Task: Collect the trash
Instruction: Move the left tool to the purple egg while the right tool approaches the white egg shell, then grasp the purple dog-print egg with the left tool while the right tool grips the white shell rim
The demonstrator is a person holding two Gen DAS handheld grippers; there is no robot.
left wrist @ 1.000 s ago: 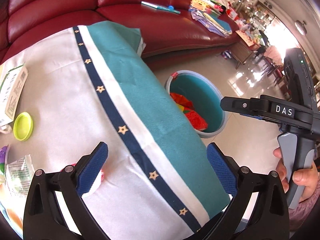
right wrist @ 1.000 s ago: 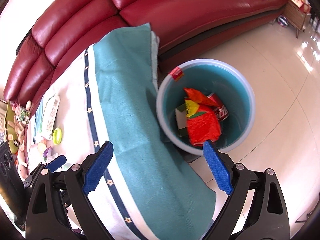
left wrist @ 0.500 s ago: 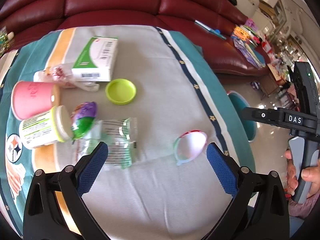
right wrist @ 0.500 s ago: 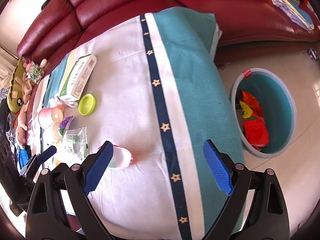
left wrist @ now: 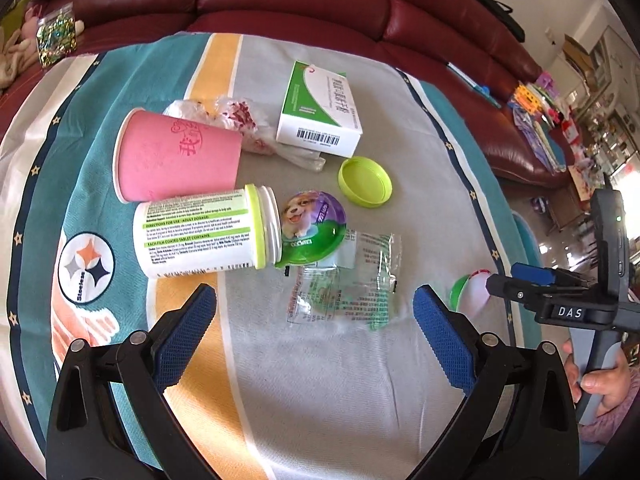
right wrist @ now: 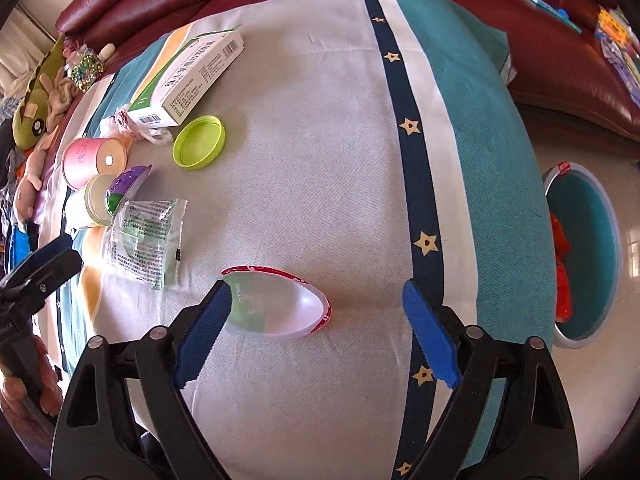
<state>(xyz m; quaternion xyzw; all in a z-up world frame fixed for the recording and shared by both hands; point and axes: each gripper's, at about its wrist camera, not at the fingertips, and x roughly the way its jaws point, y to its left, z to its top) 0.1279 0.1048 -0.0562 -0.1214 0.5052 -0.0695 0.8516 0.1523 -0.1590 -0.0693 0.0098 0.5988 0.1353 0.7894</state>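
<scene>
Your left hand-held gripper [left wrist: 314, 332] is spread wide over the clear wrapper [left wrist: 344, 280] on the counter [left wrist: 320, 392]. Your right hand-held gripper [right wrist: 316, 332] is also wide, empty — jelly cup [right wrist: 276, 304] sits between its fingers. Teal bin [right wrist: 588, 256] on the floor holds red wrappers [right wrist: 562, 280] — pill bottle [left wrist: 204, 232] lies uncapped.

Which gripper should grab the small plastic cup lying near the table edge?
Right. The right gripper is open with the plastic cup between its fingers; the left gripper is open over the clear wrapper.
</scene>
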